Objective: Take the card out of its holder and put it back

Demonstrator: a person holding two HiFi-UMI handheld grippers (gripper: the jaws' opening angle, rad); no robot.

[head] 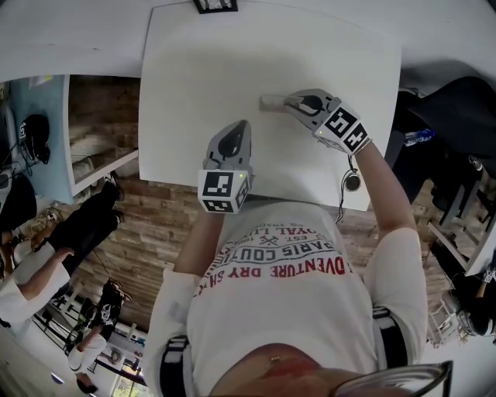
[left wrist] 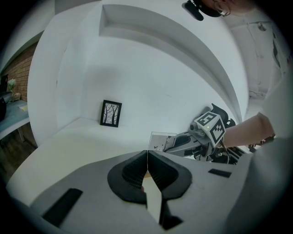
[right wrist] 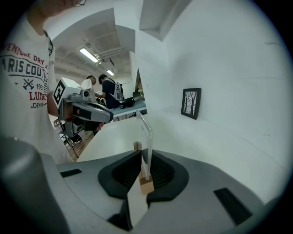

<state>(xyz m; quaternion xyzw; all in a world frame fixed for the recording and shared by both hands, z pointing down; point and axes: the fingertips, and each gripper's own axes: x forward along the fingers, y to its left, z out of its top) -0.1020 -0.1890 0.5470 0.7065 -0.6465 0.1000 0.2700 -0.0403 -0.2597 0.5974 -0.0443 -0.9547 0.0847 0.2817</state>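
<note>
Head view: card (head: 271, 101) stands mid-desk (head: 194, 70), toward the right edge. Right gripper (head: 291, 101) reaches it from the right, angled down. Left gripper (head: 240, 126) is near the front edge.
Left gripper view: left jaws pressed together, empty.
Right gripper view: right jaws pinch the clear card (right wrist: 145, 135), which stands upright in its wooden holder (right wrist: 146, 185).

The framed picture (head: 215, 5) is cut off by the head view's top edge. There the right tool (head: 275, 101) covers most of the card holder (head: 264, 101). The card (left wrist: 159, 140) carries print too small to read. The holder's wooden base (right wrist: 145, 185) sits half-hidden between that tool's jaws.
</note>
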